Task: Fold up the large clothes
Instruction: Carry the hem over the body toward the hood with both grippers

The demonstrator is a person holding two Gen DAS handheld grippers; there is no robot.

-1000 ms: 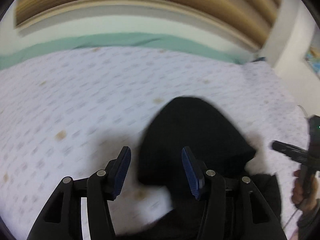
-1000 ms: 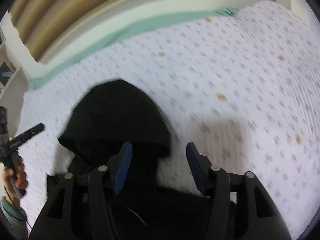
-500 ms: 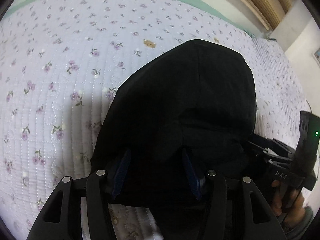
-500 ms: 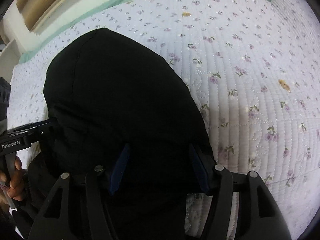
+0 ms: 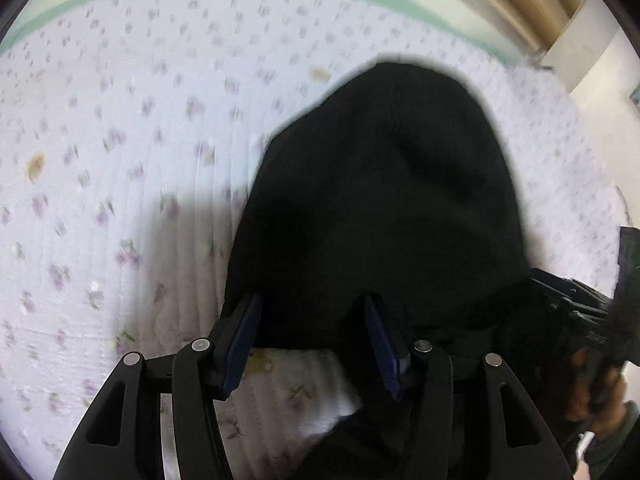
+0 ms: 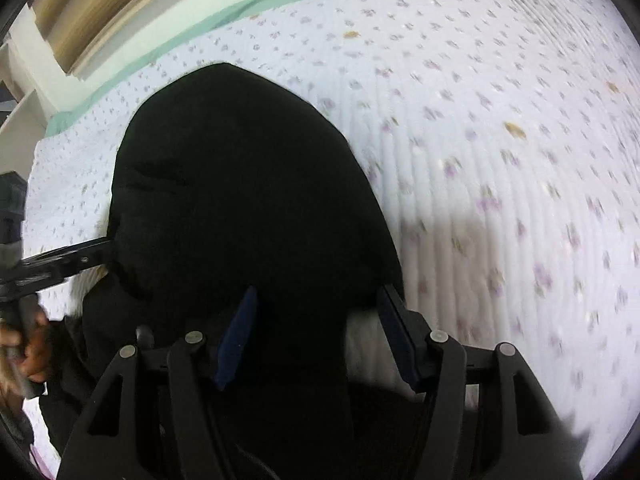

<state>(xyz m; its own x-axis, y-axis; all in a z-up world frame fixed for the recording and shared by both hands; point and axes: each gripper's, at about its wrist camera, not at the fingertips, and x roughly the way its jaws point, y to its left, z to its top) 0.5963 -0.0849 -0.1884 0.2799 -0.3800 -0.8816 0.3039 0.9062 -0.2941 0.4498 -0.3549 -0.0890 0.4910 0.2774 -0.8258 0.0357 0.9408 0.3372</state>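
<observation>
A home bedroom: a bed under a floral quilted bedspread (image 5: 120,200), green sheet edge (image 6: 248,4) showing.

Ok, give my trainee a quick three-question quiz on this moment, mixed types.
1. True or false: the black garment lies on a floral quilt.
2. Are the left gripper and the right gripper open or shut?
3. Multiple choice: the strip along the quilt's far edge is A) red B) green C) black.

Key: 1 true. 2 both open, blue pads apart with black cloth between them. 3 B.
</observation>
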